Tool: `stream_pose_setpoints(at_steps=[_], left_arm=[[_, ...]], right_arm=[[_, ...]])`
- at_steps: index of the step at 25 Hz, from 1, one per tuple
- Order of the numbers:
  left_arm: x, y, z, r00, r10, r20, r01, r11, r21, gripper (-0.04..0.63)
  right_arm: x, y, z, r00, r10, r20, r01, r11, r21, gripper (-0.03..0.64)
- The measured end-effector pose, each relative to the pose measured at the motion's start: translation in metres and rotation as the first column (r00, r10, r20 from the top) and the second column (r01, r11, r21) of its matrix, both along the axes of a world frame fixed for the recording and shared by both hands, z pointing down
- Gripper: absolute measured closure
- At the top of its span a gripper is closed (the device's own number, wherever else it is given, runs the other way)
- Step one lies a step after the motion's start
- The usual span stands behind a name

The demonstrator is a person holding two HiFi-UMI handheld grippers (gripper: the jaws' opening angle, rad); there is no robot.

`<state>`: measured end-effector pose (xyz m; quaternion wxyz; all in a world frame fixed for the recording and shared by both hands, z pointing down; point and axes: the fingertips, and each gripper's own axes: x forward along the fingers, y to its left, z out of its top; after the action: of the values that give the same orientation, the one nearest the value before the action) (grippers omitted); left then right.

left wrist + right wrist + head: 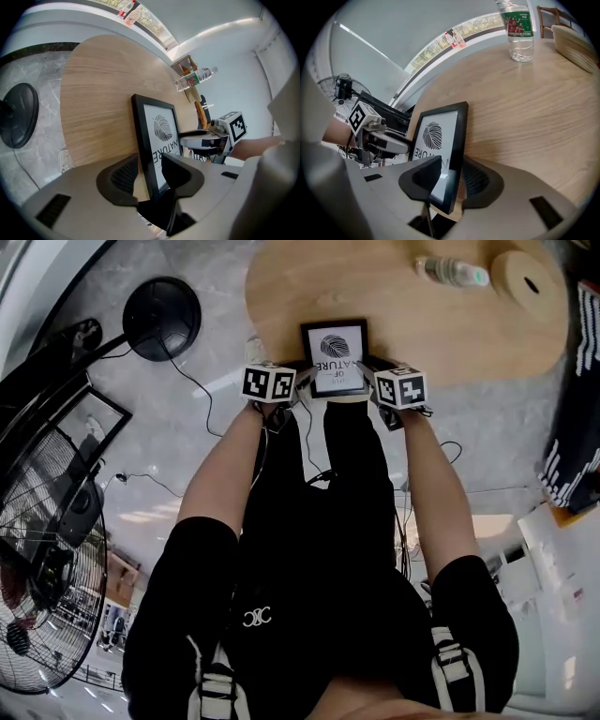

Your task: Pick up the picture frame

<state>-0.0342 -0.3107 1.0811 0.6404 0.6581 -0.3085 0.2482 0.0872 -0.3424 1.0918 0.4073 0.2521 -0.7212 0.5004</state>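
"Since you're watching the feeds, where's the picture frame (335, 357)?"

"Standing upright at the six o'clock edge of the round tabletop (394, 296), print facing me, base on the wood. The bottle (452, 271) up at one o'clock is well apart from it."

"And your grippers?"

"I've got one on each side. My right gripper (451, 164) is at the frame's three o'clock edge, pinching it, with one pad over the glass and the other against the back. My left gripper (149, 163) straddles the nine o'clock edge. Its jaws are partly spread with the black border between them but, as I read it, not squeezed."

"So how far along?"

"Reach and alignment are done, I'd say. What's left is firming up the left side and the lift itself. Nothing shows the frame off the tabletop. I'd want both sides equally tight first, or it could pivot and tip."
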Motion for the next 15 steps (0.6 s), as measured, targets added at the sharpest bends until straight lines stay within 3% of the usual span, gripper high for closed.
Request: stream_pose_setpoints(at_steps=[9,15], left_arm=[[0.0025,0.0002,0.0021,1.000,0.009,0.015,-0.009,1.000,0.012,0.440],[0.0005,0.0008,0.0058,0.996,0.009,0.085,-0.010,1.000,0.006,0.491]], right_arm=[[0.0042,-0.0011,0.0030,0.999,-0.012,-0.045,0.013,1.000,0.025,0.511],[0.0048,0.0006,0.0040,0.996,-0.013,-0.084,0.016,0.999,0.028,0.512]])
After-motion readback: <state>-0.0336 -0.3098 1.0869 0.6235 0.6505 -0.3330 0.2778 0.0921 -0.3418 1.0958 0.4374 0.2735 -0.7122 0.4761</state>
